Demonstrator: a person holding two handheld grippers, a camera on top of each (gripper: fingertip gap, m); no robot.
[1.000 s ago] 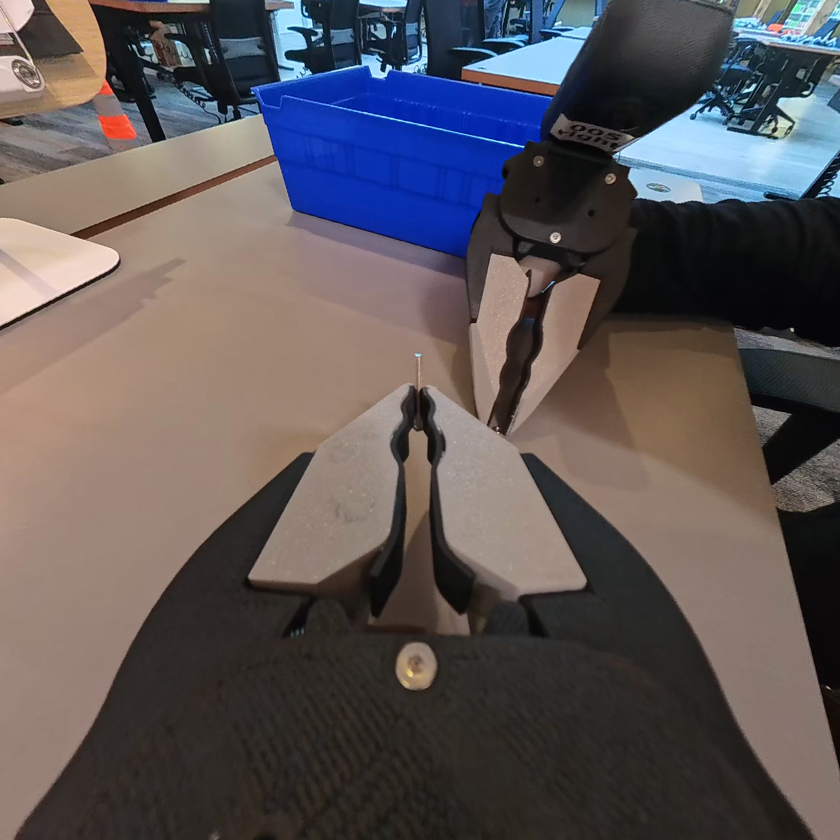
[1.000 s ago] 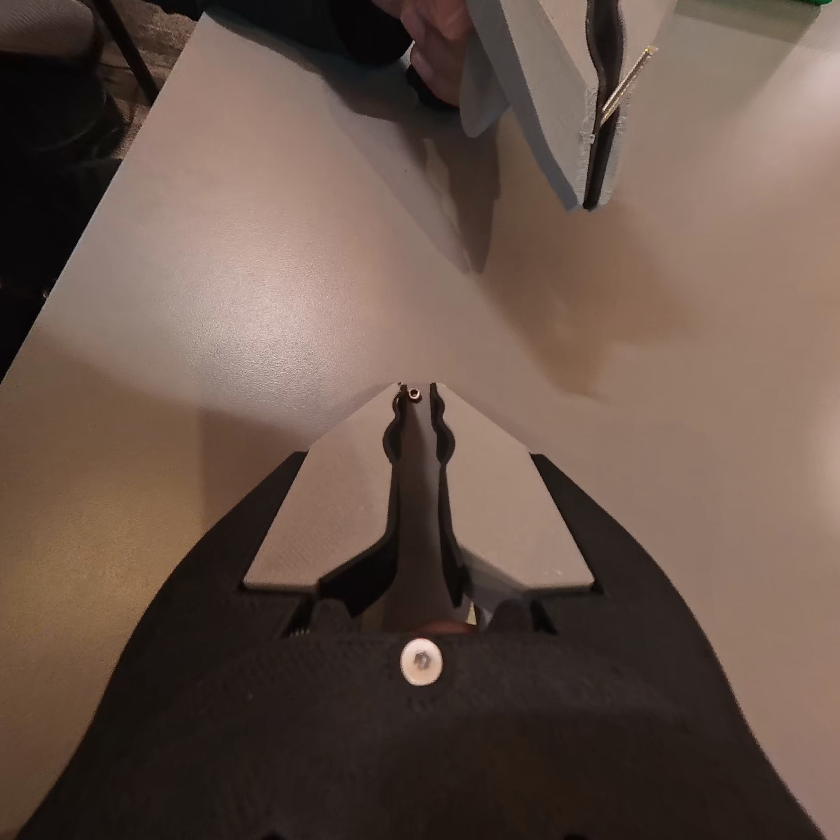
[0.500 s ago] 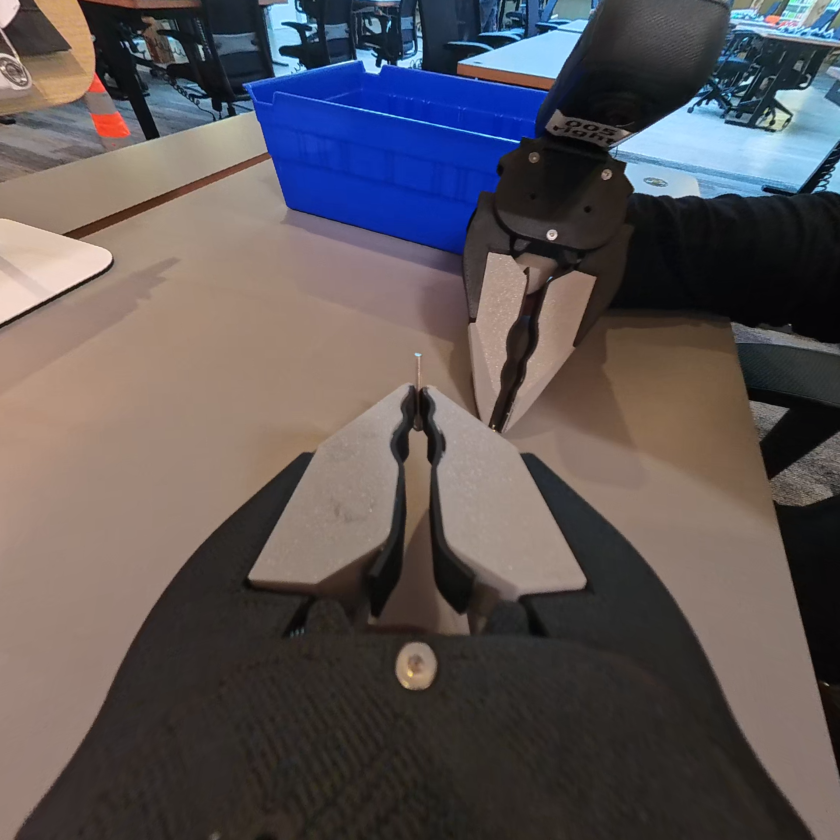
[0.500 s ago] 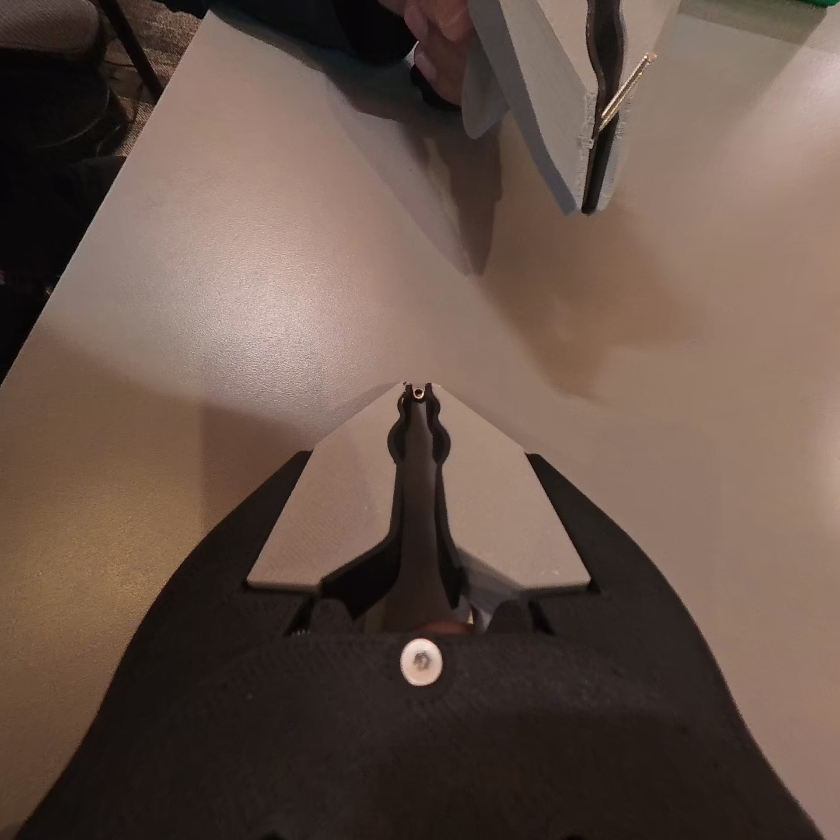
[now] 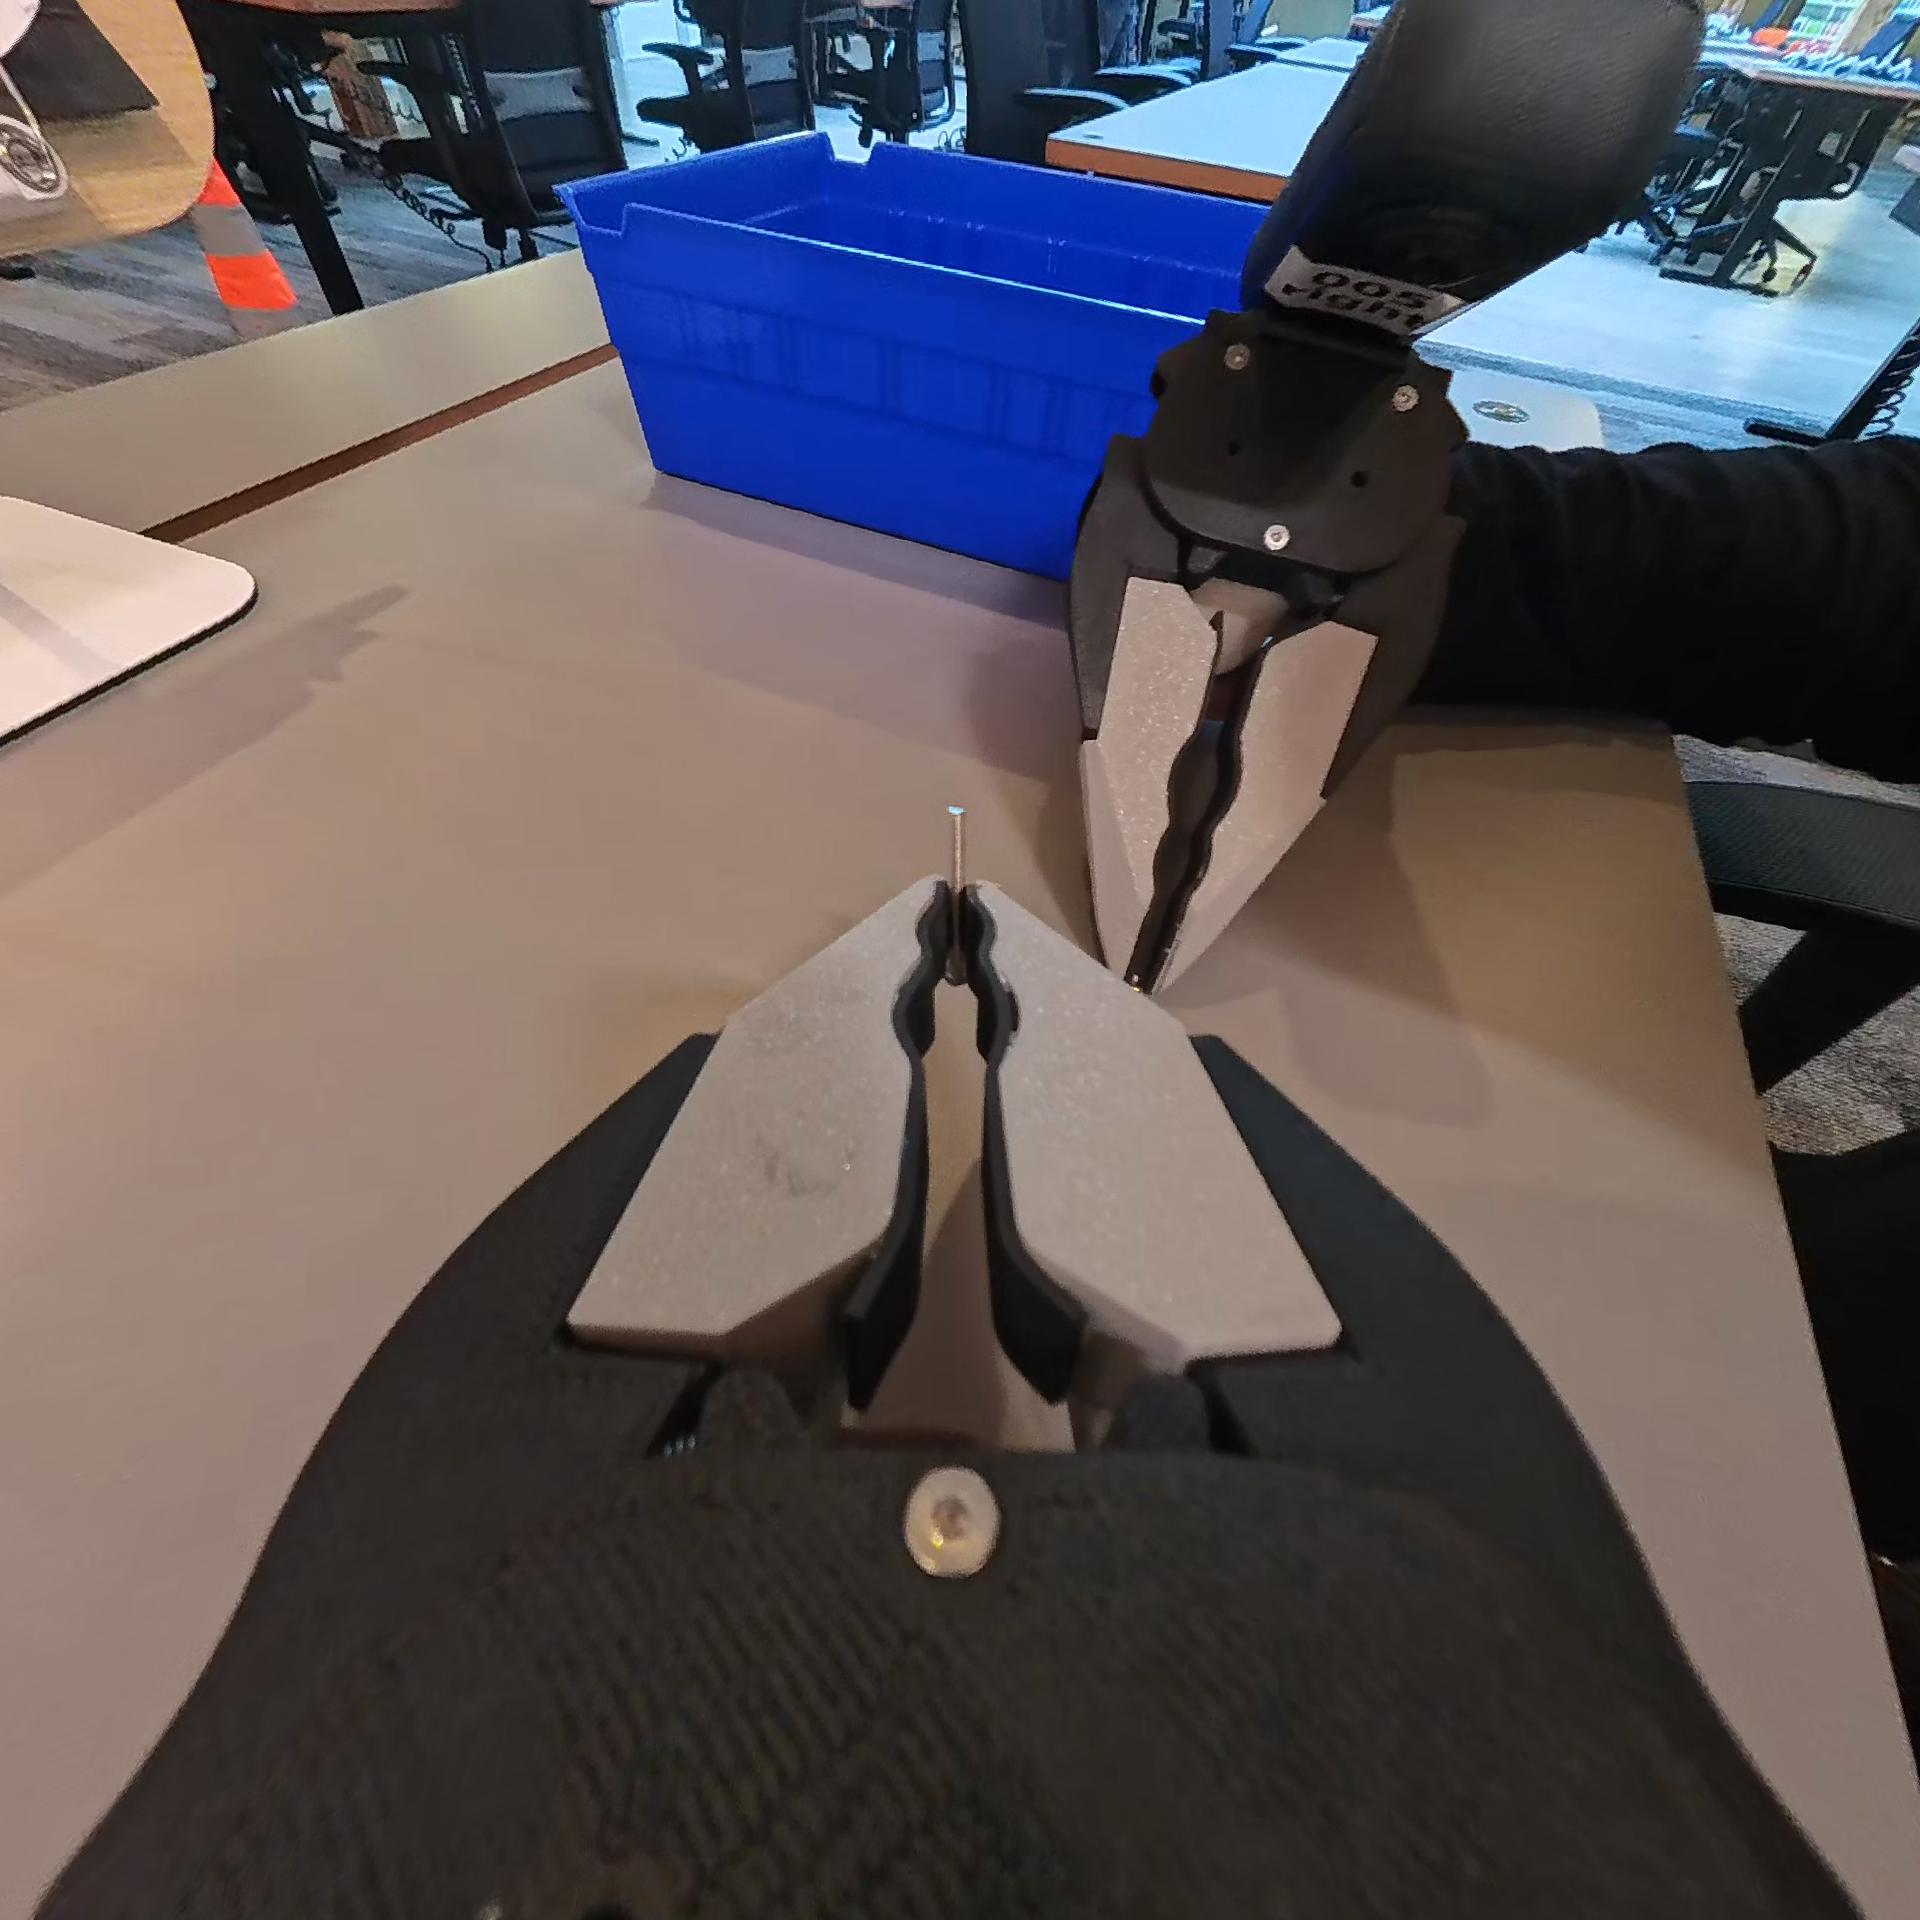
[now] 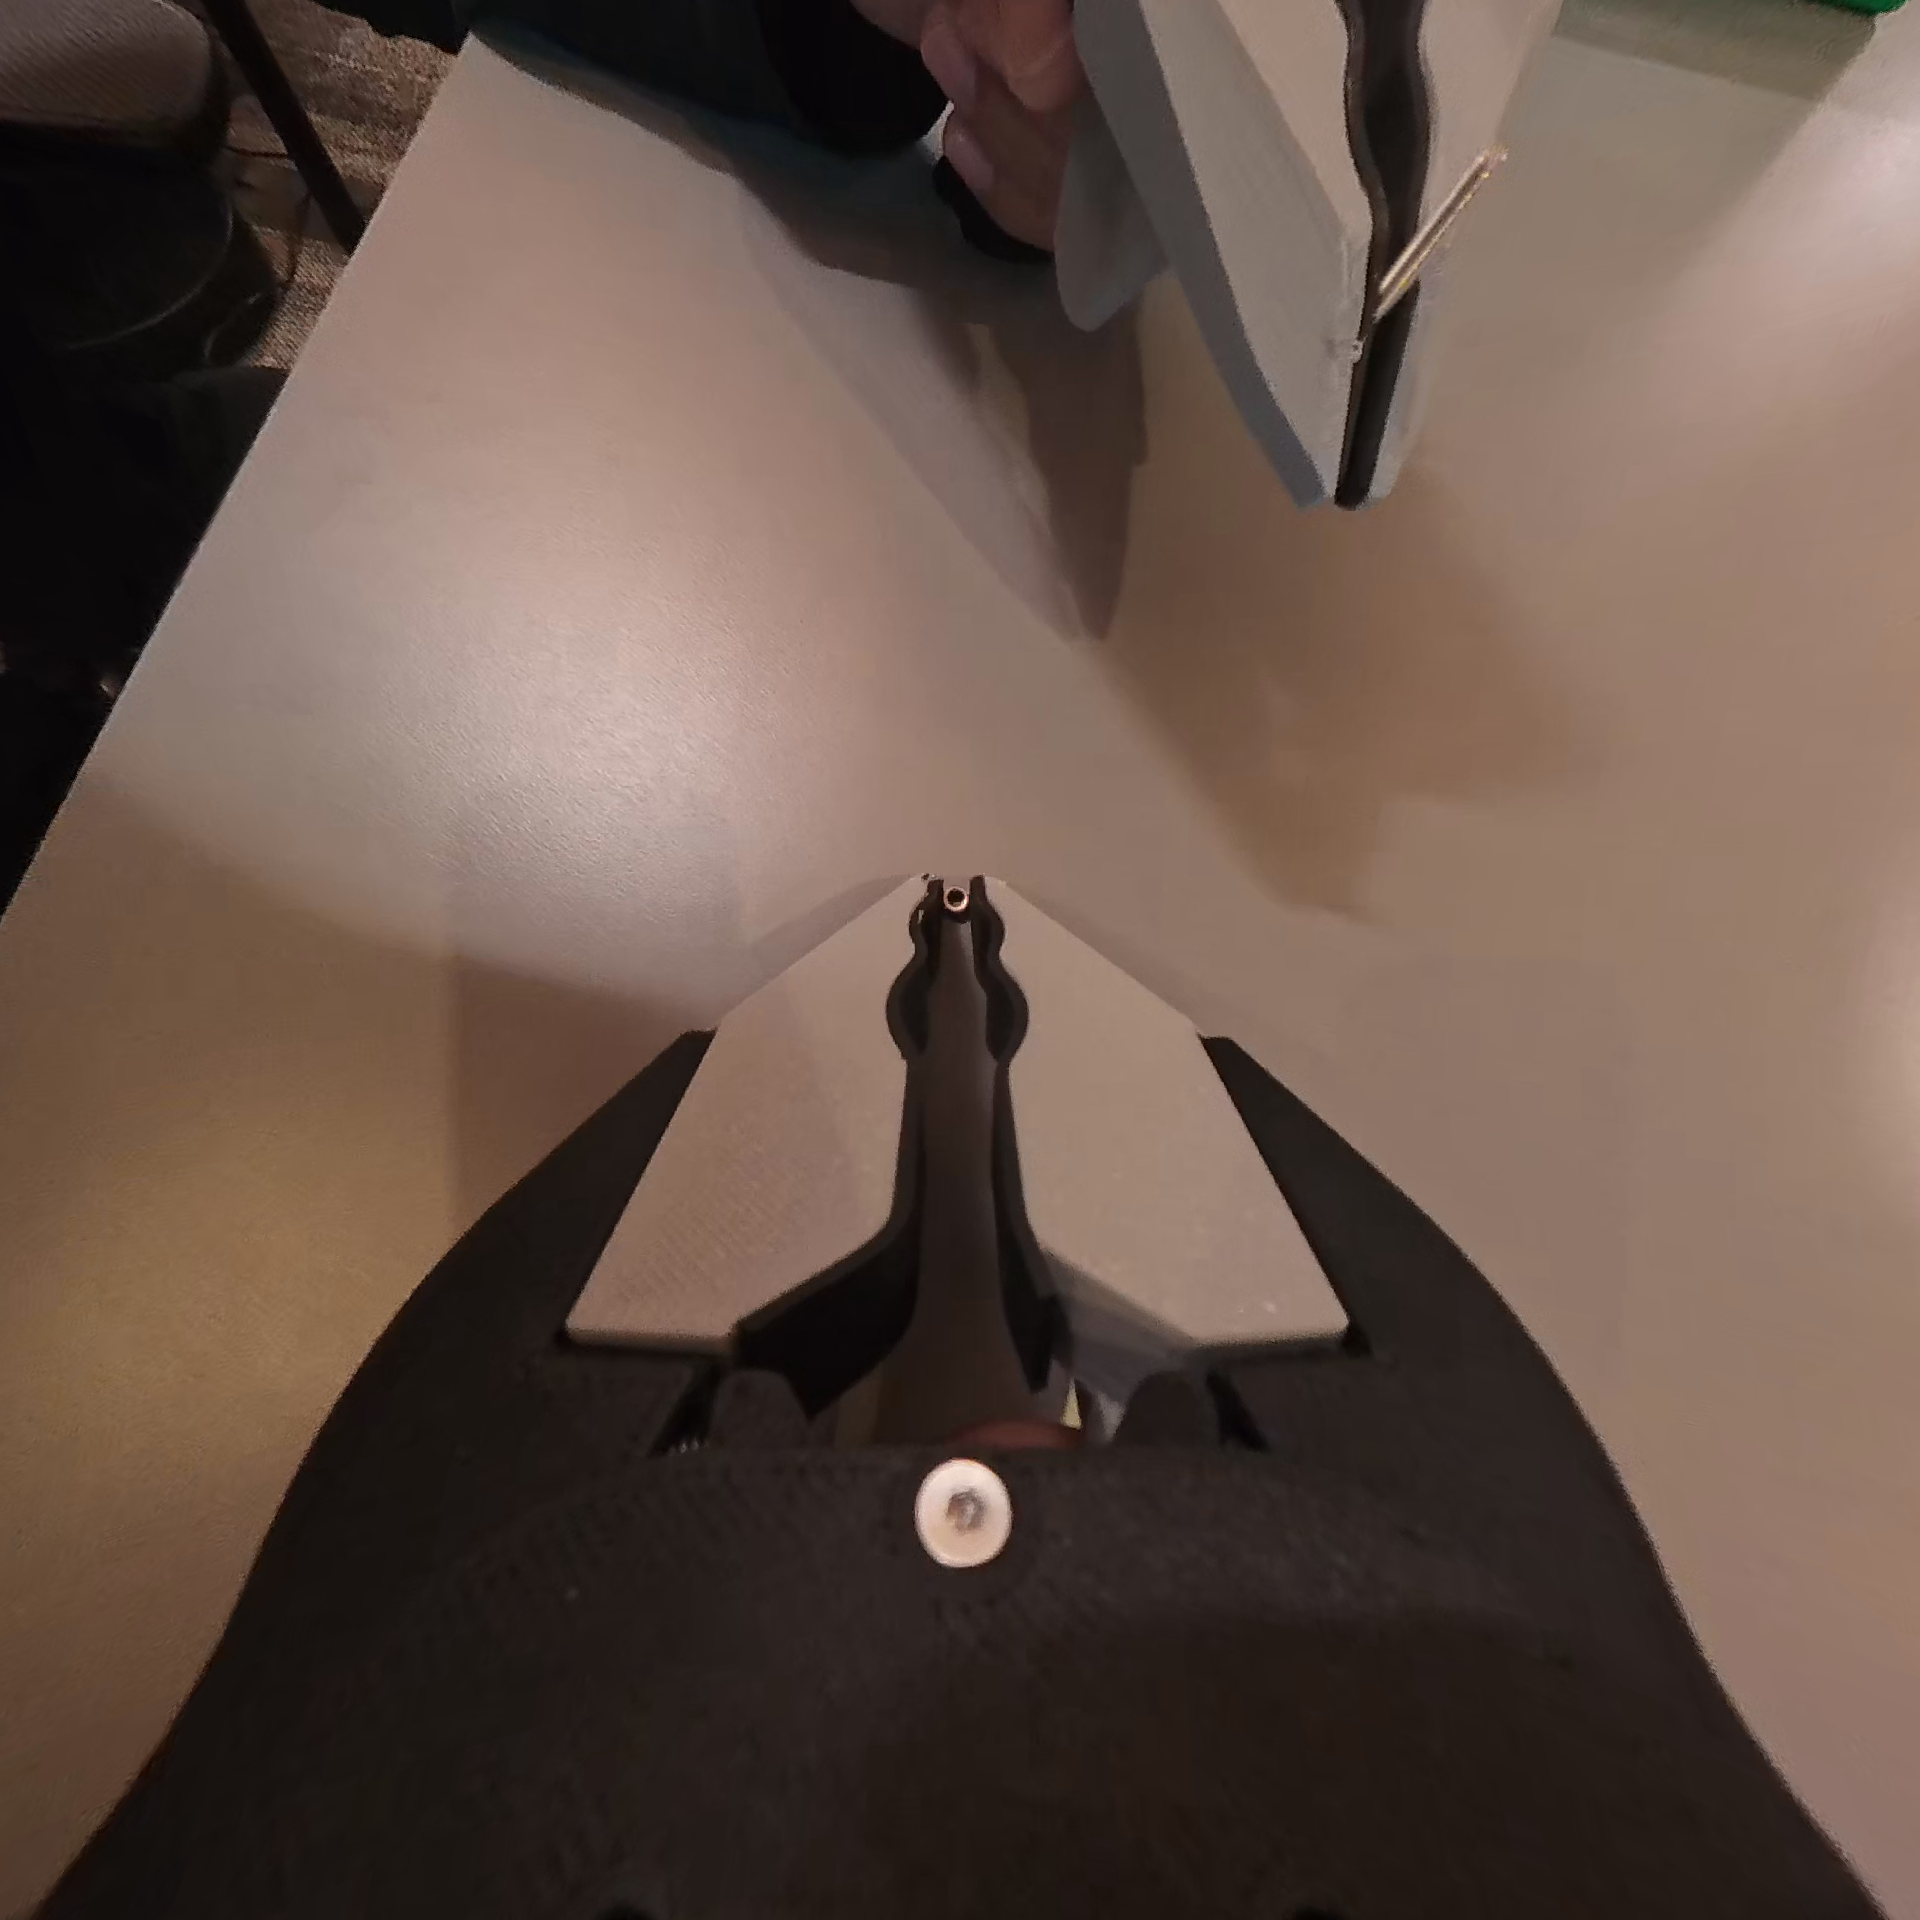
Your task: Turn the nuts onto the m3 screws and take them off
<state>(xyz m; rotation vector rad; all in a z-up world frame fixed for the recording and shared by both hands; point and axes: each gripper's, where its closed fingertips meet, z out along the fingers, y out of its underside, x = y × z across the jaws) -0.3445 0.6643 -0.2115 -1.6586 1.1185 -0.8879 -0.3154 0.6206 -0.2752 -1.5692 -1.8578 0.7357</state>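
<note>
**Two grippers, one pinching a screw and the other a nut, above a grey table**

Left gripper (image 5: 954,896): the two grey fingers are pressed together at their tips and pinch the m3 screw (image 5: 954,844) by its lower shank. The screw stands upright out of the tips, its small head uppermost and its upper shank bare. In the right wrist view the same gripper (image 6: 1363,497) enters from the top edge, and the screw (image 6: 1439,231) juts sideways from the seam between its fingers, clear of the table. A person's hand (image 6: 1003,125) shows behind it at the top of that view.

Right gripper (image 6: 956,891): the fingertips are drawn in on a small metal nut (image 6: 956,900), held at the very end of the tips with its bore facing the camera. Behind the tips the black inner pads stand apart in a narrow gap. In the left wrist view this gripper (image 5: 1141,975) points down and toward the camera, its tips just right of the left gripper's fingers and low over the table (image 5: 520,831); the nut is too small to make out there. A dark sleeve (image 5: 1683,592) runs off to the right from its black body.

Nut and screw are apart; the nut is not on the thread.

Surroundings: a blue plastic bin (image 5: 894,374) sits on the table beyond the right gripper. A white rounded pad (image 5: 94,613) lies at the left edge. An orange cone (image 5: 244,260), office chairs and further desks stand in the background.
</note>
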